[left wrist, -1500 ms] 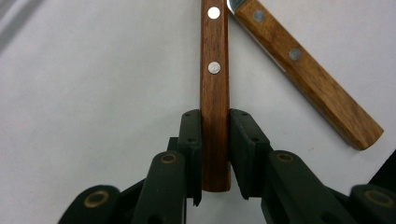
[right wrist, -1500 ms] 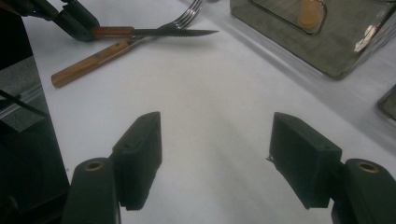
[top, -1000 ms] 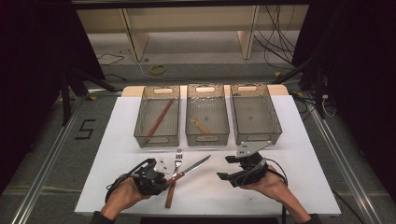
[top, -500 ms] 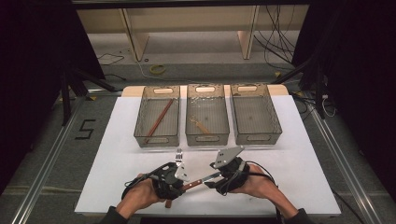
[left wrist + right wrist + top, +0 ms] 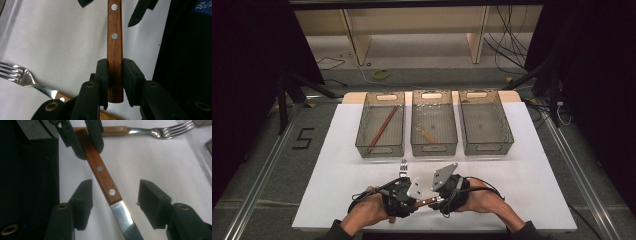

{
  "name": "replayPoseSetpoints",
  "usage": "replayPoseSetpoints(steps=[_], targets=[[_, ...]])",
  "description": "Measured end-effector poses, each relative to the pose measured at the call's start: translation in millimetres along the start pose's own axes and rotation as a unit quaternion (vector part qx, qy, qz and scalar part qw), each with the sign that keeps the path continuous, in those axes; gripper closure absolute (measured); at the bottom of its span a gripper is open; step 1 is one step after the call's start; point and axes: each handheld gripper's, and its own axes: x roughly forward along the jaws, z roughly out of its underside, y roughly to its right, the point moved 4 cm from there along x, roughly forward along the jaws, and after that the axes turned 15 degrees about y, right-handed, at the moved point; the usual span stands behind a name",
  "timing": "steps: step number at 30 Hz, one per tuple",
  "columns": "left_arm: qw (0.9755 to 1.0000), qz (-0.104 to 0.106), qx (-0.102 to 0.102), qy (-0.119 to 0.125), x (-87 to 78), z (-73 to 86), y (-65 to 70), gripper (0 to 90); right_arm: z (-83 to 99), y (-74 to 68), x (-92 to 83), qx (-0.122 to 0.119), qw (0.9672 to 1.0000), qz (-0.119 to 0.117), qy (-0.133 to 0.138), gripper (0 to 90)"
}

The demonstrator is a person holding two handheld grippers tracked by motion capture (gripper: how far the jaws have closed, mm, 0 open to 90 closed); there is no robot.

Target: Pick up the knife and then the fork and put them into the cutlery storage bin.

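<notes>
A knife with a brown riveted wooden handle (image 5: 115,50) and a steel blade (image 5: 125,220) is held just above the white table. My left gripper (image 5: 115,80) is shut on the handle's end; it lies at front centre (image 5: 404,200). My right gripper (image 5: 115,200) faces it (image 5: 439,197). Its jaws stand on either side of the knife (image 5: 105,180) where handle meets blade. They have just been closing, and the pads do not touch the knife. A fork (image 5: 150,131) with a wooden handle lies beside the knife (image 5: 403,167).
Three grey bins stand in a row beyond the hands. The left bin (image 5: 380,150) holds a long brown stick (image 5: 382,129). A small brown item (image 5: 427,134) lies in the middle bin (image 5: 434,149). The right bin (image 5: 488,147) looks bare. White table (image 5: 537,190) spreads to both sides.
Both hands have come together at the front centre of the table. The right gripper has moved left and now straddles the knife, its jaws narrower than before.
</notes>
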Motion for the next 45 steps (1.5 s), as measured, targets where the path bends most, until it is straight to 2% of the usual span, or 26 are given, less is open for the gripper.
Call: replayPoseSetpoints(steps=[6, 7, 11, 19, 22, 23, 26, 29, 31, 35, 36, 40, 43, 44, 45], targets=[[0.9999, 0.005, 0.009, 0.001, -0.5, -3.3, 3.8, 74.9, 2.0, -4.7, 3.2, -0.018, 0.9996, -0.013, -0.017, 55.8], [0.9999, 0.005, 0.01, 0.001, -0.8, -3.4, 3.9, 74.9, 2.1, -5.9, 3.5, -0.013, 0.9996, -0.015, -0.018, 57.7], [0.9999, 0.007, 0.011, 0.0, -1.1, -3.5, 3.5, 74.8, 2.7, -6.8, 3.0, -0.023, 0.9993, -0.022, -0.02, 66.3], [0.9993, 0.022, 0.029, -0.003, 0.2, -2.7, 5.0, 74.6, 5.5, -10.7, 3.8, -0.043, 0.9977, -0.044, -0.028, 72.0], [0.9991, 0.02, 0.037, 0.001, -0.3, -2.4, 4.7, 73.6, 6.1, -12.0, 3.4, -0.05, 0.9969, -0.052, -0.03, 74.6], [0.999, 0.02, 0.04, 0.003, -0.8, -2.1, 4.5, 72.9, 6.5, -11.3, 3.2, -0.062, 0.9959, -0.058, -0.031, 75.8], [0.9989, 0.021, 0.04, 0.01, -2.1, -1.8, 2.9, 70.7, 6.7, -14.3, 3.0, -0.058, 0.9959, -0.064, -0.028, 77.7], [0.9991, 0.015, 0.027, 0.03, -1.5, -1.3, 1.8, 67.5, 6.7, -13.8, 1.8, -0.052, 0.9964, -0.062, -0.027, 78.0], [0.999, 0.008, 0.022, 0.039, -2.9, -1.3, -1.1, 59.6, 6.6, -11.8, 0.1, -0.047, 0.9968, -0.062, -0.02, 78.0], [0.9978, -0.012, -0.011, 0.064, -7.5, -1.3, -7.7, 44.1, 7.9, -7.1, -3.7, -0.033, 0.9982, -0.048, -0.017, 78.0], [0.9975, -0.016, -0.013, 0.067, -9.7, -1.3, -10.7, 41.9, 8.4, -5.6, -4.7, -0.034, 0.9983, -0.045, -0.017, 78.0], [0.9938, -0.039, -0.039, 0.097, -15.7, -0.9, -18.4, 33.8, 10.8, -0.6, -9.1, -0.024, 0.9991, -0.033, -0.014, 78.0], [0.9897, -0.059, -0.062, 0.115, -19.0, 1.9, -23.7, 28.5, 12.8, 5.1, -13.4, -0.012, 0.9997, -0.019, -0.011, 78.0], [0.989, -0.065, -0.067, 0.114, -20.1, 3.9, -25.7, 27.5, 13.5, 8.3, -14.6, -0.013, 0.9998, -0.011, -0.005, 78.0], [0.9873, -0.074, -0.077, 0.117, -20.4, 6.1, -27.2, 26.8, 14.4, 10.5, -16.4, -0.007, 0.9999, -0.005, -0.005, 78.0]])
